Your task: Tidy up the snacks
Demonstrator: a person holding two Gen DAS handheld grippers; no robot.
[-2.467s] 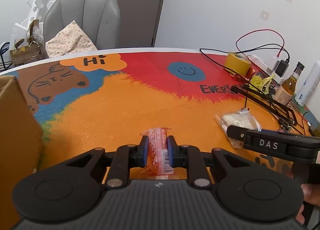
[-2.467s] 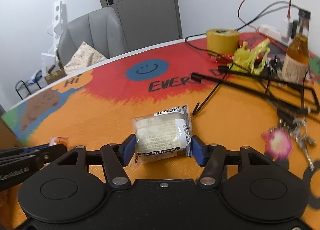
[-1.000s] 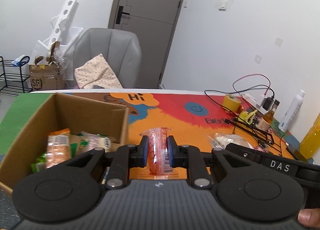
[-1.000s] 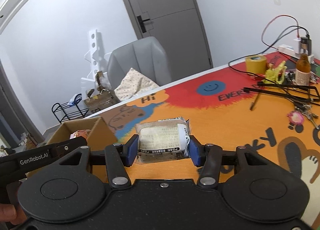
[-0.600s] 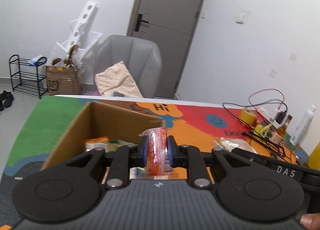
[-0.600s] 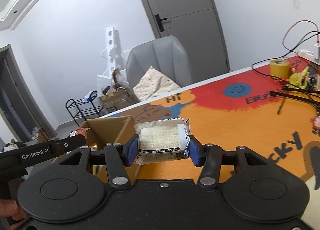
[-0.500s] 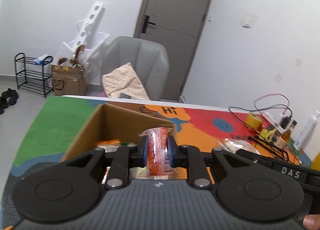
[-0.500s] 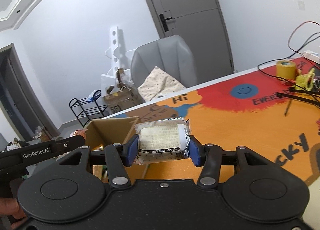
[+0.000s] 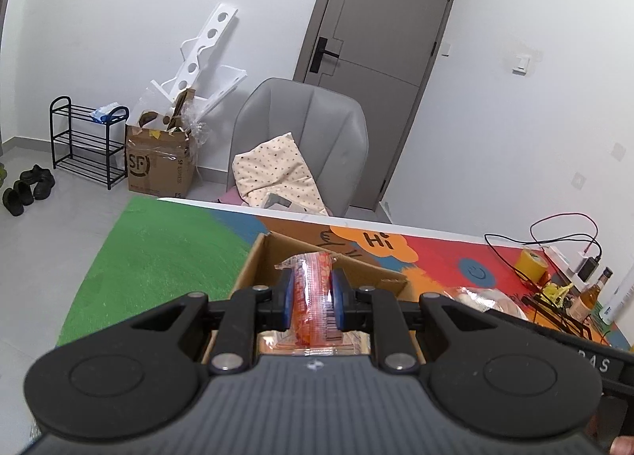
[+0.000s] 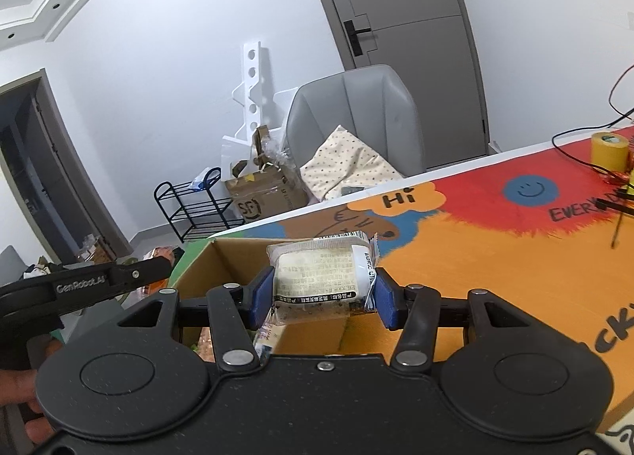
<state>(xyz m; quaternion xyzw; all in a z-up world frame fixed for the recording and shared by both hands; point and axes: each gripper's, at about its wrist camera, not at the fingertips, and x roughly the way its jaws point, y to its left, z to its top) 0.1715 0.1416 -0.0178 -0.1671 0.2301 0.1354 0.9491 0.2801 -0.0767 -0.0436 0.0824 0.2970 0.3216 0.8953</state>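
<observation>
Your left claw [image 9: 313, 298] is clamped on a slim orange snack packet in clear wrap [image 9: 313, 296], blue pads pressing it from both sides, the packet standing upright with its barcode facing you. It hangs above the open brown cardboard box [image 9: 253, 261], which sits on the colourful cartoon-printed table [image 9: 443, 257]; more wrapped snacks show inside the box below the packet.

Your right claw [image 10: 323, 292] grips a pale, squarish cake in clear plastic with printed text [image 10: 321, 276], held across its width. That cake sits over the same cardboard box [image 10: 222, 257], near the box's right wall, with the orange part of the table [image 10: 495, 265] just beyond.

From the right wrist view, your left claw's black arm [image 10: 79, 284] reaches in from the left edge. A yellow roll of tape [image 10: 610, 150] stands far off on the table.
</observation>
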